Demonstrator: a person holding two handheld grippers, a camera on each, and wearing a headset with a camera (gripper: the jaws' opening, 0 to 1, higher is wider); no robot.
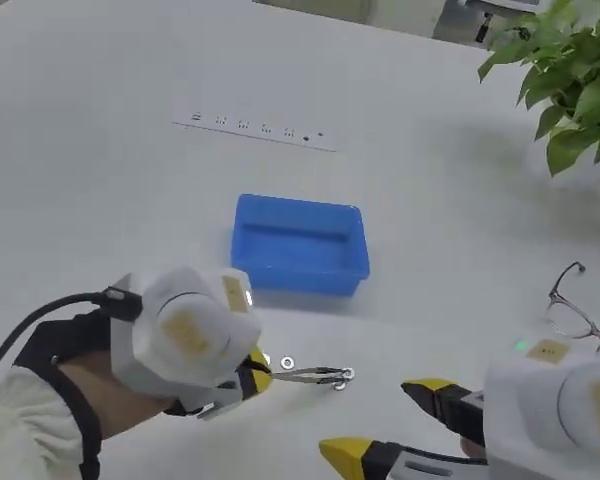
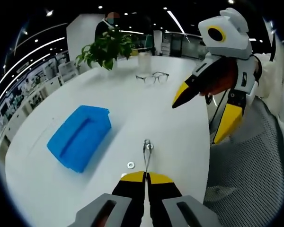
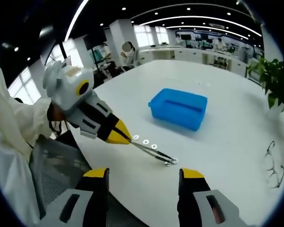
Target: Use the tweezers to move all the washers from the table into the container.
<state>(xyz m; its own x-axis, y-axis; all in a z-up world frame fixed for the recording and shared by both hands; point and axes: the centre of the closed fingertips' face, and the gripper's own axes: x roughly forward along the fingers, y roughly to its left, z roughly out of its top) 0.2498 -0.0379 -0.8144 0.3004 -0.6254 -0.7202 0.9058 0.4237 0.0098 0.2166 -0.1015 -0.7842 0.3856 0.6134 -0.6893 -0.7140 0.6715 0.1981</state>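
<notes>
Clamping the tweezers (image 2: 146,155), the left tool (image 2: 146,176) had their tips at a washer (image 3: 172,162): probably light, slippery, best pinched across its rim; right tool (image 3: 142,174) gaped empty.

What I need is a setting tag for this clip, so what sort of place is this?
Most likely an open-plan office or lab: a large white table, strips of ceiling lights over rows of desks in the background, and a leafy plant at the table's far side.
</notes>
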